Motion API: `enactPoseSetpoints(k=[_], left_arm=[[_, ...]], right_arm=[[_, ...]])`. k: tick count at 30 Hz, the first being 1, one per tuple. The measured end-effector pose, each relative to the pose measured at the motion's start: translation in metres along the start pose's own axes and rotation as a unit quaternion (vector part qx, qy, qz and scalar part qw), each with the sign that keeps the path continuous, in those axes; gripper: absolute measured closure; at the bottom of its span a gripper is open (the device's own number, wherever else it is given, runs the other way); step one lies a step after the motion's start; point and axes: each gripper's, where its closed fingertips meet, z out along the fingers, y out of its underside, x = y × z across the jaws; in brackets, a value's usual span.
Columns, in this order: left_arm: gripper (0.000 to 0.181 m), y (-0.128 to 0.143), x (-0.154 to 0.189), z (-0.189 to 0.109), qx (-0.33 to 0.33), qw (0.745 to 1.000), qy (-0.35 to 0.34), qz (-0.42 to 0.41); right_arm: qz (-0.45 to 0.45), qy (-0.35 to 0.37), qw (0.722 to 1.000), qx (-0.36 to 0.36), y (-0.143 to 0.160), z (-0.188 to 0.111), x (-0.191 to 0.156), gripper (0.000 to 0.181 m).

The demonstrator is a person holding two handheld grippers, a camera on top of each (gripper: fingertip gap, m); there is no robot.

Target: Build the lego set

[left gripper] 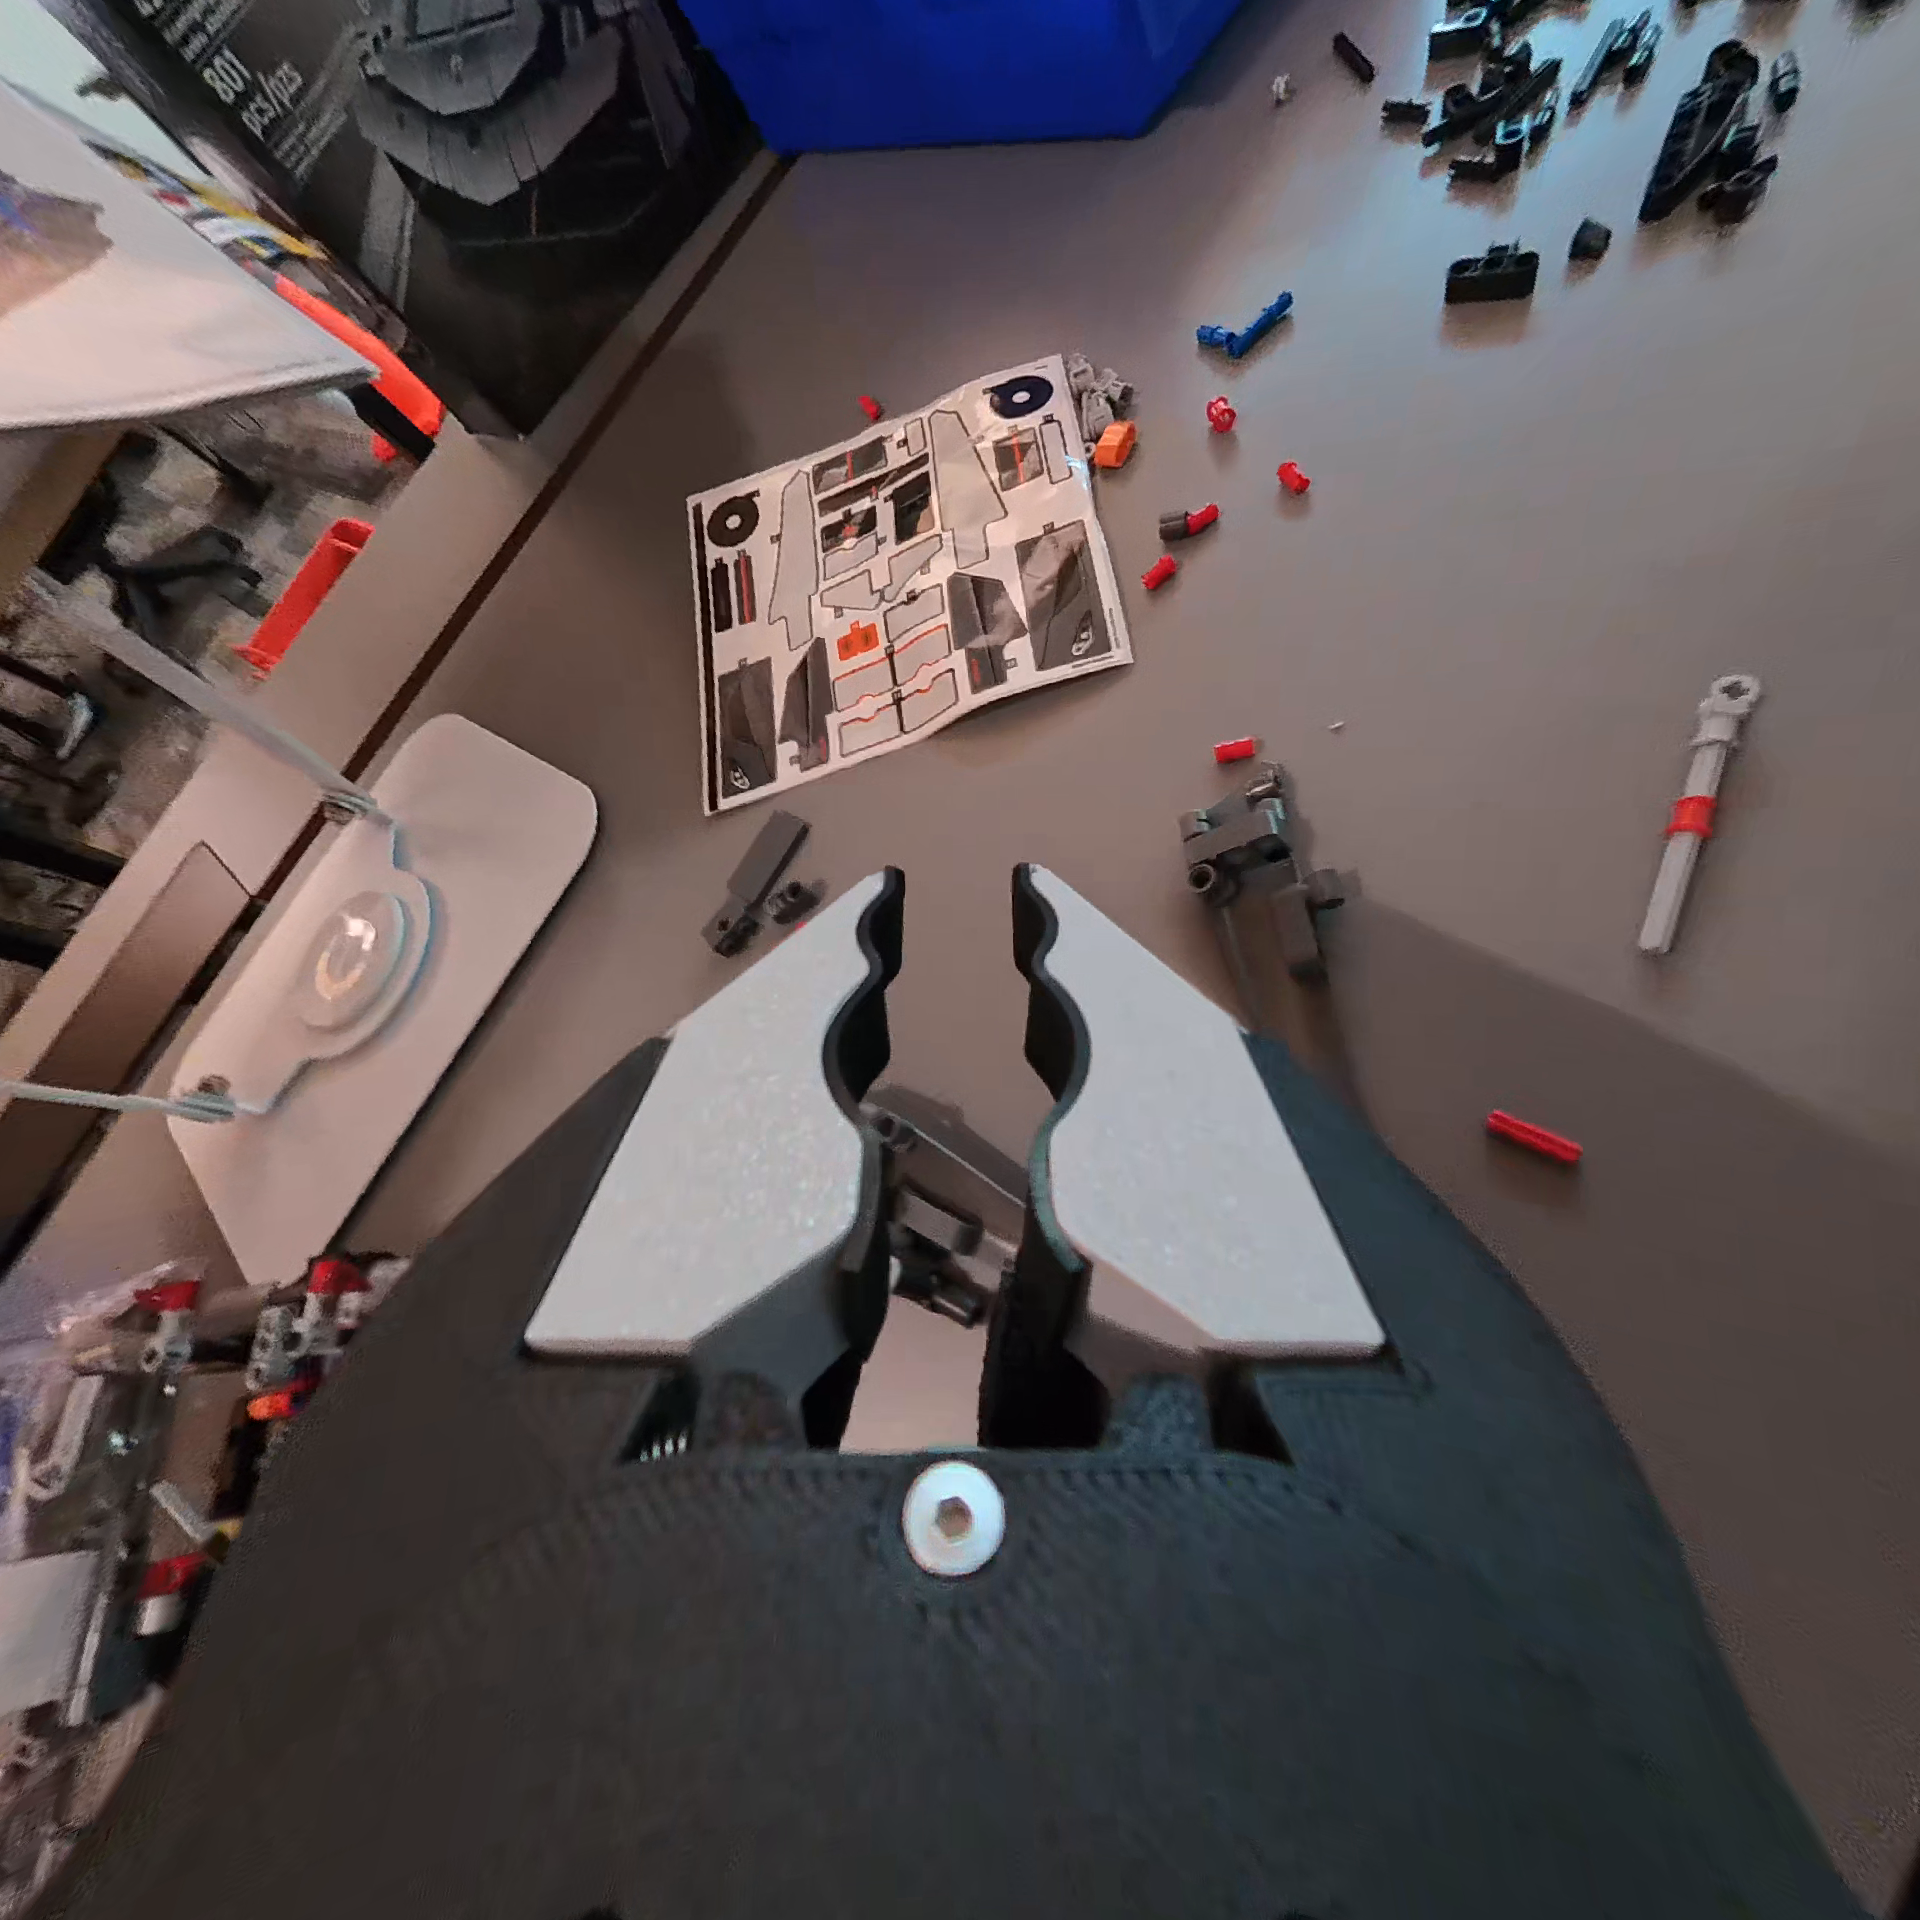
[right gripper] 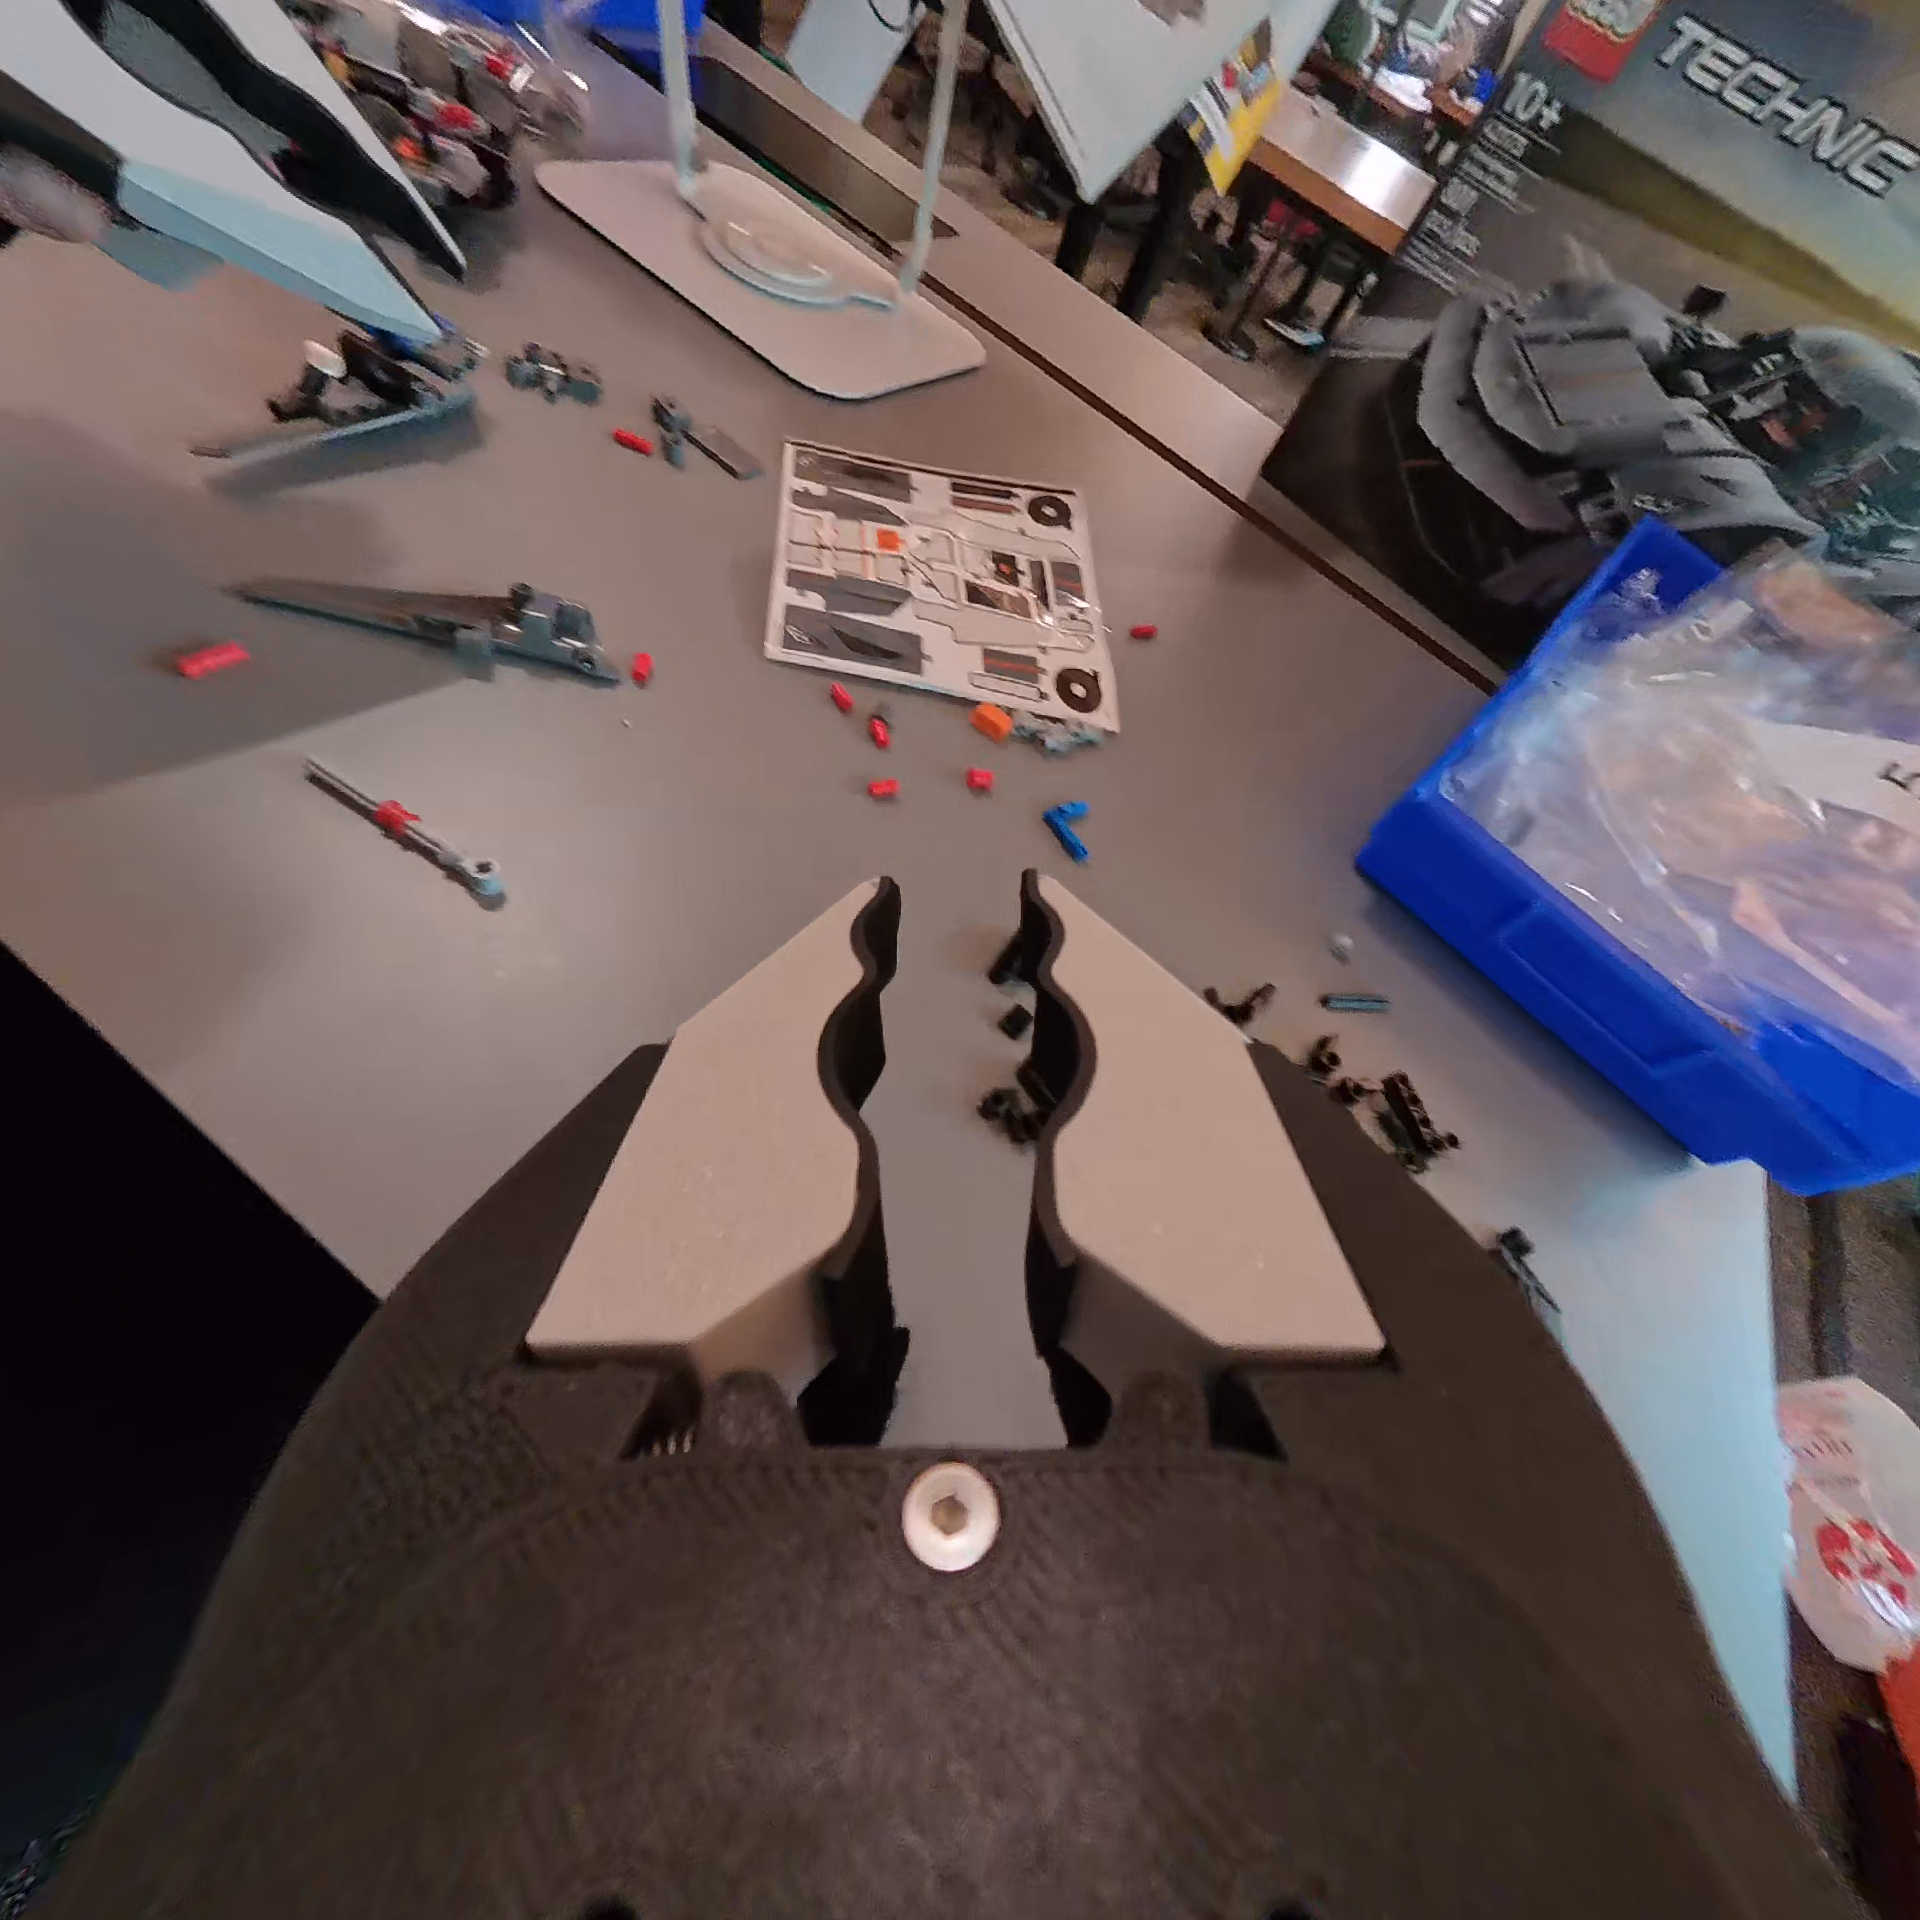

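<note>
My left gripper (left gripper: 958,883) is closed around a dark grey Lego assembly (left gripper: 940,1195) that sits deep between its fingers and low over the table. In the right wrist view the left gripper (right gripper: 447,301) is at the top left, with that assembly (right gripper: 353,395) under it. My right gripper (right gripper: 958,894) is open and empty, hovering over small black pieces (right gripper: 1013,1107). A second grey sub-assembly (left gripper: 1257,862) (right gripper: 499,629) lies on the grey table. A grey axle with a red bush (left gripper: 1699,821) (right gripper: 400,821) lies apart. Red pins (left gripper: 1291,476) (right gripper: 883,788) are scattered about.
A sticker sheet (left gripper: 904,582) (right gripper: 945,582) lies mid-table. A blue bin (left gripper: 956,73) (right gripper: 1558,935) holds plastic bags. The set's box (left gripper: 468,156) (right gripper: 1662,416) stands behind. A white stand base (left gripper: 416,935) (right gripper: 769,301) is near the seam. Black parts (left gripper: 1507,104) lie far right. The table edge (right gripper: 156,1049) is at the left. Tip to tip, the grippers are about 25 cm apart.
</note>
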Motion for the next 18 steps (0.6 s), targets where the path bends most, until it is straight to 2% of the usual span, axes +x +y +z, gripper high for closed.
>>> enactPoseSetpoints(k=[3, 7, 11, 14, 18], left_arm=[[0.163, -0.002, -0.009, 0.006, -0.002, 0.999, -0.007, 0.039], [0.164, -0.008, -0.023, 0.015, 0.003, 0.996, -0.016, 0.085], [0.166, -0.013, -0.029, 0.023, 0.017, 0.992, -0.020, 0.126], [0.167, -0.012, -0.034, 0.029, 0.027, 0.989, -0.035, 0.140], [0.170, -0.006, -0.034, 0.036, 0.043, 0.990, -0.039, 0.131]], right_arm=[[-0.008, 0.006, 1.000, -0.027, 0.002, 0.016, 0.006, 0.157], [-0.013, -0.015, 0.998, -0.064, 0.006, 0.053, 0.019, 0.159], [-0.024, -0.052, 0.990, -0.128, 0.022, 0.094, 0.034, 0.160], [-0.007, -0.089, 0.982, -0.164, 0.030, 0.118, 0.037, 0.165], [0.025, -0.131, 0.974, -0.183, 0.034, 0.136, 0.044, 0.161]])
